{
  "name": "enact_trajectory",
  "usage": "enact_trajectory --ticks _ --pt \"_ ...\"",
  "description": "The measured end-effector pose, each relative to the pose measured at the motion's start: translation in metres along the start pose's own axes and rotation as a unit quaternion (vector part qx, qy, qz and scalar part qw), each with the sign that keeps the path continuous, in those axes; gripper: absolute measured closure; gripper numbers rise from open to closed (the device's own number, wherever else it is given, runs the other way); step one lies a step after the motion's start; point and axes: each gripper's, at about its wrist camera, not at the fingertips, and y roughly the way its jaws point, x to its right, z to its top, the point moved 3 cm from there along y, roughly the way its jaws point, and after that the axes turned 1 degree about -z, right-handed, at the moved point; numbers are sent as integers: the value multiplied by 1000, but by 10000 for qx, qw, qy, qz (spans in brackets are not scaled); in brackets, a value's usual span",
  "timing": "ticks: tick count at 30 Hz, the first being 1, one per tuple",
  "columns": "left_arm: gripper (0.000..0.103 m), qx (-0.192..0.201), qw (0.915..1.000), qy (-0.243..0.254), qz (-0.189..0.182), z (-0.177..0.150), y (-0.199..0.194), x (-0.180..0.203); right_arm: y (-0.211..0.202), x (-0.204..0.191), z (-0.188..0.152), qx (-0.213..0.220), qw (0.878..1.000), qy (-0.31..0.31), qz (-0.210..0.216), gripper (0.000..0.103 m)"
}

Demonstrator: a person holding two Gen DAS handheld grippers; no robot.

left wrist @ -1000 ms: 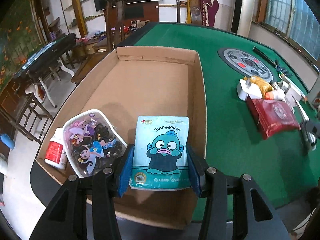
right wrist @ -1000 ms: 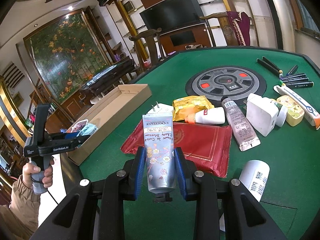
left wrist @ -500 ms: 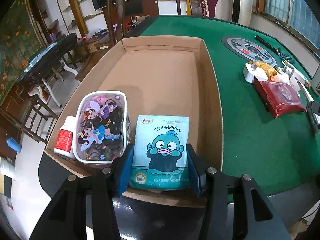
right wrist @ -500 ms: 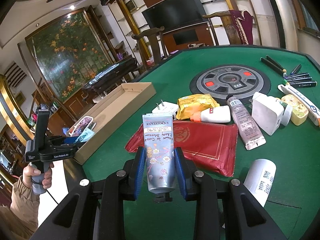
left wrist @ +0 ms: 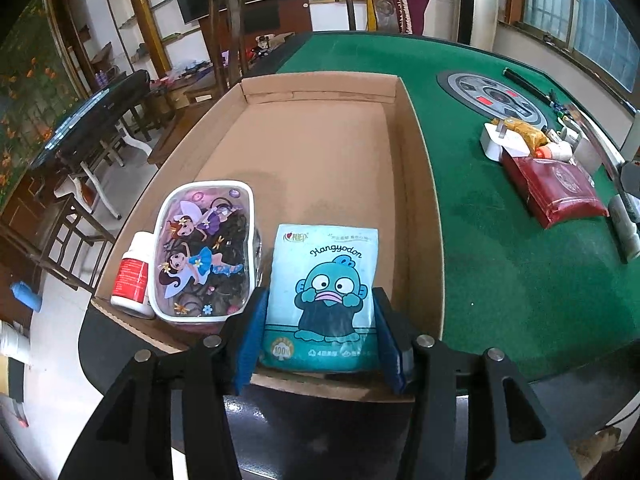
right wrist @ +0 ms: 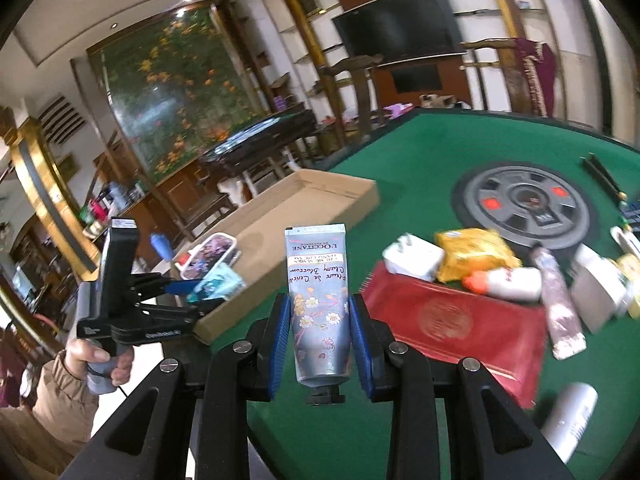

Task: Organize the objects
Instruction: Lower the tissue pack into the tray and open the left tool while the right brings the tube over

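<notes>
My left gripper (left wrist: 320, 320) is shut on a pale blue tissue pack (left wrist: 324, 288) with a cartoon fish. It holds the pack over the near end of the open cardboard box (left wrist: 420, 200). In the box lie a fairy-print pouch (left wrist: 204, 256) and a white bottle with a red label (left wrist: 132, 276), both left of the pack. My right gripper (right wrist: 320, 320) is shut on a grey floral hand cream tube (right wrist: 320, 304), cap toward the camera, above the green table (right wrist: 420, 148). The right wrist view shows the left gripper (right wrist: 188, 296), a hand on its handle, at the box's (right wrist: 304, 200) near corner.
On the felt right of the box lie a red packet (right wrist: 456, 320), a white plug (right wrist: 414, 258), a yellow packet (right wrist: 474, 252), a white bottle with an orange cap (right wrist: 504, 282) and a white cylinder (right wrist: 568, 420). A round grey panel (right wrist: 524, 204) sits mid-table. Chairs and furniture stand beyond the table edge.
My right gripper has carried the tube left and a little up, toward the box. The left gripper has kept hold of the tissue pack and stayed nearly in place.
</notes>
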Motion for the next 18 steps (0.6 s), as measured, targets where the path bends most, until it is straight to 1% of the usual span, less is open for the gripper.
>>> enact_trajectory --ticks 4,12,18 --pt "53 19 10000 -24 2 0 0 0 12 -15 15 -92 9995 -302 -15 71" --pt "53 -11 10000 23 -51 0 -1 -1 39 -25 29 -282 9979 -573 -145 71" --pt "53 18 9999 45 -94 -1 -1 -1 68 -37 47 -472 9957 -778 -183 71"
